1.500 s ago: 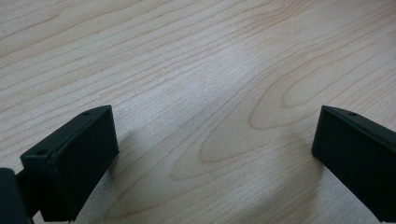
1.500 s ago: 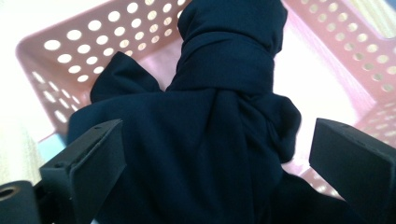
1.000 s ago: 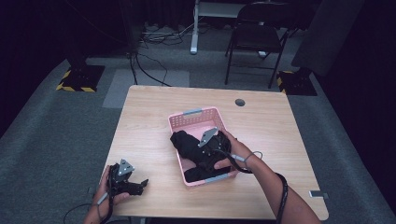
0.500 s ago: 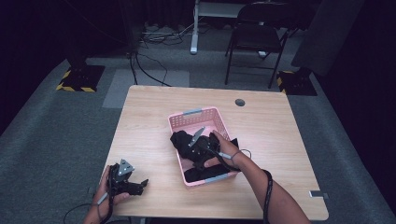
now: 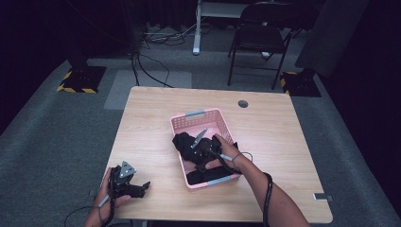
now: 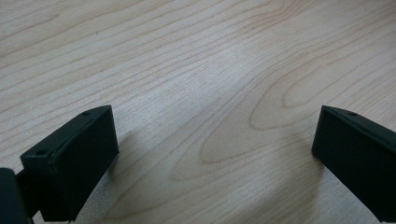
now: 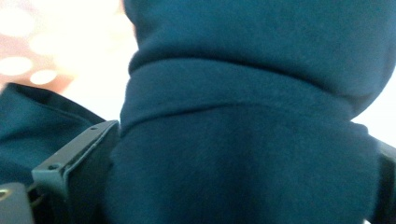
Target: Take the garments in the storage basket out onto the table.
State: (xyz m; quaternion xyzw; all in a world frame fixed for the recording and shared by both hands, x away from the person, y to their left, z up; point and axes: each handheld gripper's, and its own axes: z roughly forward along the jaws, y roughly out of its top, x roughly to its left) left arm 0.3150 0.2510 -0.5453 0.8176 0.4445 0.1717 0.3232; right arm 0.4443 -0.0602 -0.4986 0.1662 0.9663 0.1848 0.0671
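Note:
A pink basket stands at the middle of the wooden table and holds dark crumpled cloth. My right gripper is down inside the basket, pressed into that cloth. In the right gripper view its jaws stand wide apart, and a thick fold of the dark cloth bulges between them. My left gripper rests low near the table's front left corner. In the left gripper view it is open over bare wood with nothing between its fingers.
A small round hole sits in the table top behind the basket. Beyond the table are a folding chair, floor cables and two weighted stand bases. Grey carpet surrounds the table.
My right gripper has slid leftward and deeper into the cloth in the basket. The left gripper has stayed where it was.

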